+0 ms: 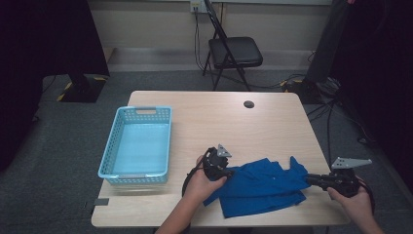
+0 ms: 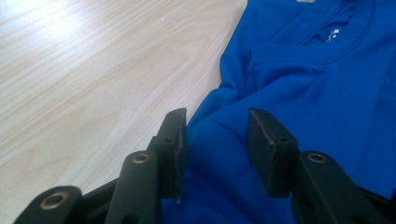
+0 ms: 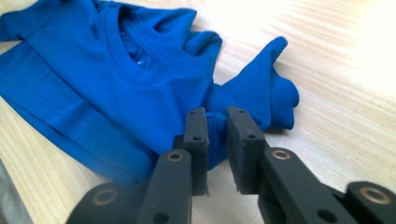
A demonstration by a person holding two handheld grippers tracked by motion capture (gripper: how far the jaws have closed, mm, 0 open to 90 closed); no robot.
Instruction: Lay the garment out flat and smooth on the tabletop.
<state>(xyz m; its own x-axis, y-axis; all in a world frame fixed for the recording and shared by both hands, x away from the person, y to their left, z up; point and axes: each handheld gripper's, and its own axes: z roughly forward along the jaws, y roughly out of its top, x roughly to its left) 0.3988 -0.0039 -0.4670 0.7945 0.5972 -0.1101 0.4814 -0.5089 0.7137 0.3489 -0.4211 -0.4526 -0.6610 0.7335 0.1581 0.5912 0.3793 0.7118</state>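
Observation:
A blue T-shirt (image 1: 263, 187) lies crumpled and partly folded on the wooden table (image 1: 219, 117) near its front edge. My left gripper (image 1: 229, 171) sits at the shirt's left end. In the left gripper view its jaws (image 2: 217, 126) stand apart over a bulge of the blue cloth (image 2: 317, 79), which rests loosely between the pads. My right gripper (image 1: 308, 179) is at the shirt's right end by a sleeve. In the right gripper view it (image 3: 217, 123) shows a narrow gap between the pads, with the shirt (image 3: 93, 79) just beyond and under them, not pinched.
A light blue plastic basket (image 1: 109, 146) stands on the left part of the table with nothing in it. A cable hole (image 1: 249, 104) marks the table's far side. Beyond the table is a black folding chair (image 1: 234, 51).

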